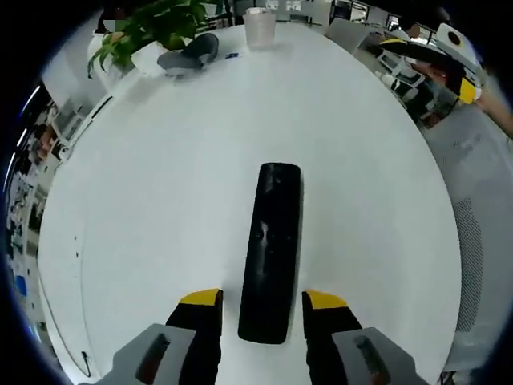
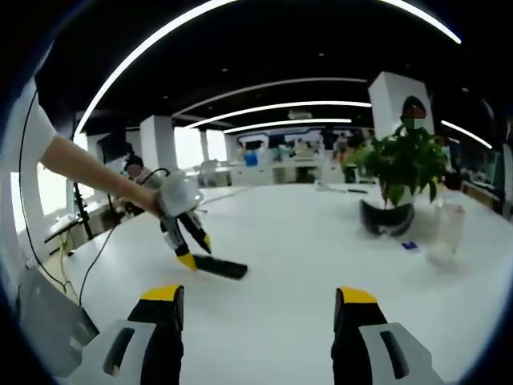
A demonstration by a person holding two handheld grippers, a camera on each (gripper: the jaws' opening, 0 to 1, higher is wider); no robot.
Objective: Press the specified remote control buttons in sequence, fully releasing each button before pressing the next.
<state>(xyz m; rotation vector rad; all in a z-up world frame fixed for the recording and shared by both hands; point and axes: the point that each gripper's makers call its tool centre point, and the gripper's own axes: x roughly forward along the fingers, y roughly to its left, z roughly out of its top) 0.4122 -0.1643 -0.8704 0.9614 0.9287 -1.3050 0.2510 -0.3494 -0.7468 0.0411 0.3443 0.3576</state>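
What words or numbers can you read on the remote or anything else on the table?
None can be read.
Black remote: its buttons show as faint marks, too blurred to read.
Small blue item on the white table: too small to tell if it bears print.
Clear cup: no print visible.
Left tongs: yellow tips, no lettering visible.

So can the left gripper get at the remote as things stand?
Probably yes. The left gripper is open, its jaws either side of the remote at its near end, with only bare white table around it.
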